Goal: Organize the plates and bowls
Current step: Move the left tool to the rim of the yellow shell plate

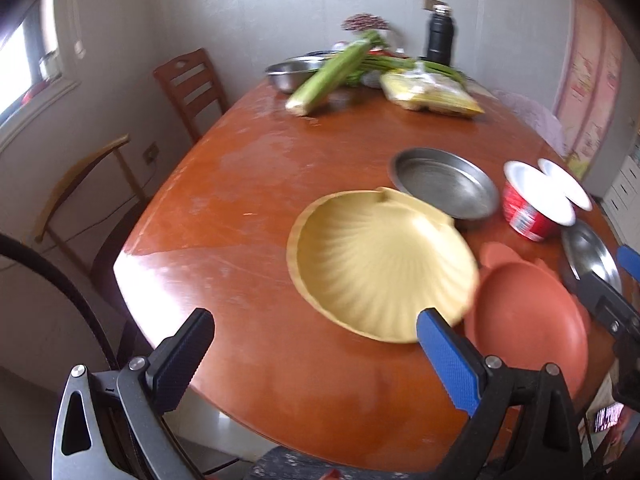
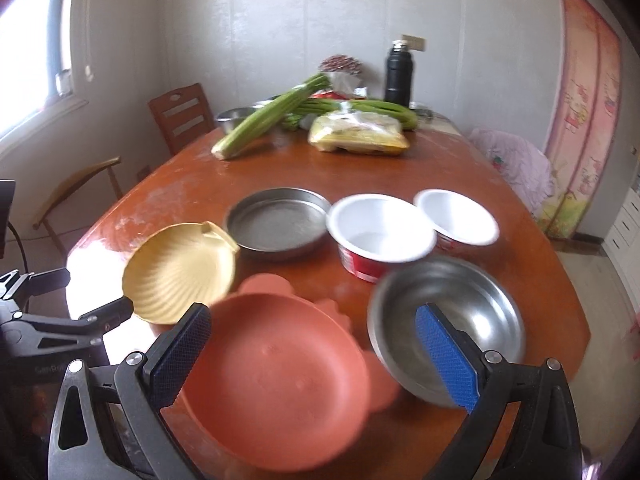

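On the brown wooden table (image 2: pixel 500 184), plates and bowls sit close together.
Both the left gripper (image 1: pixel 316 334) and right gripper (image 2: pixel 312 326) are wide open, holding nothing, above the yellow shell-shaped plate (image 1: pixel 380 268) and orange plastic plate (image 2: pixel 276 380).

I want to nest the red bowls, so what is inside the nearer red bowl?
The nearer red bowl shows a bare white interior with nothing in it. The other red bowl behind it also looks empty, though its floor is partly hidden by its rim.
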The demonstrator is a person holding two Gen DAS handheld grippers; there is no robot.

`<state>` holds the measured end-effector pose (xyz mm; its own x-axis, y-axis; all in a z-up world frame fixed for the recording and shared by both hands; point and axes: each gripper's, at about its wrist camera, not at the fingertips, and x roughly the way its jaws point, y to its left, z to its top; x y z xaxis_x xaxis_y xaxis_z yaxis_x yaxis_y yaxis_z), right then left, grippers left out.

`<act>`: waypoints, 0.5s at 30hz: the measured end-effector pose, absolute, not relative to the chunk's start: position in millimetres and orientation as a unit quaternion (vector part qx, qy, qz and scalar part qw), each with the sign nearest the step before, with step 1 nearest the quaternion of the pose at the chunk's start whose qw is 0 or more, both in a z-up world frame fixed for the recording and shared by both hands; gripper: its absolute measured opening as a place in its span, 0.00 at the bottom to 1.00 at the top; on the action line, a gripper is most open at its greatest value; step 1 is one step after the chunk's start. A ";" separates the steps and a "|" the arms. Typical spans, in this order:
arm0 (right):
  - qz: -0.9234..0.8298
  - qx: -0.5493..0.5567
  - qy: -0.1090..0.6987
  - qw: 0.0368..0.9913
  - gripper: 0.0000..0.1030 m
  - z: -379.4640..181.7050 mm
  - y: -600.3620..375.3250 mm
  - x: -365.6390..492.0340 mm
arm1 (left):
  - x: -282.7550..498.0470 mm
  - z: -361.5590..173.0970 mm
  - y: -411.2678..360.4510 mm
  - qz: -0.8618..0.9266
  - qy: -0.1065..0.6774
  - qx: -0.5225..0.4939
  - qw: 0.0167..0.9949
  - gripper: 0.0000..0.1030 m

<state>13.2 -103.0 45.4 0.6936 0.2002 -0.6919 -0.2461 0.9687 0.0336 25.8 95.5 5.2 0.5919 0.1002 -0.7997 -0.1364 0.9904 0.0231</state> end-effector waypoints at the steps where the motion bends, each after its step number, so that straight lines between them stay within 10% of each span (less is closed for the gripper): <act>1: 0.140 -0.030 0.382 0.913 0.99 43.9 -92.9 21.4 | 31.1 3.4 106.7 0.070 0.452 -0.029 0.889 0.99; 8: 0.180 -0.042 0.443 0.877 0.89 20.6 -45.2 71.6 | 69.2 -15.5 138.9 0.037 0.489 -0.051 0.870 0.99; 12: 0.179 -0.070 0.470 0.862 0.58 6.2 -28.9 90.8 | 84.1 -24.4 137.5 0.030 0.500 -0.048 0.864 0.99; 15: 0.179 -0.084 0.481 0.854 0.53 -2.9 -21.7 100.5 | 89.4 -29.3 134.1 0.020 0.509 -0.050 0.859 0.97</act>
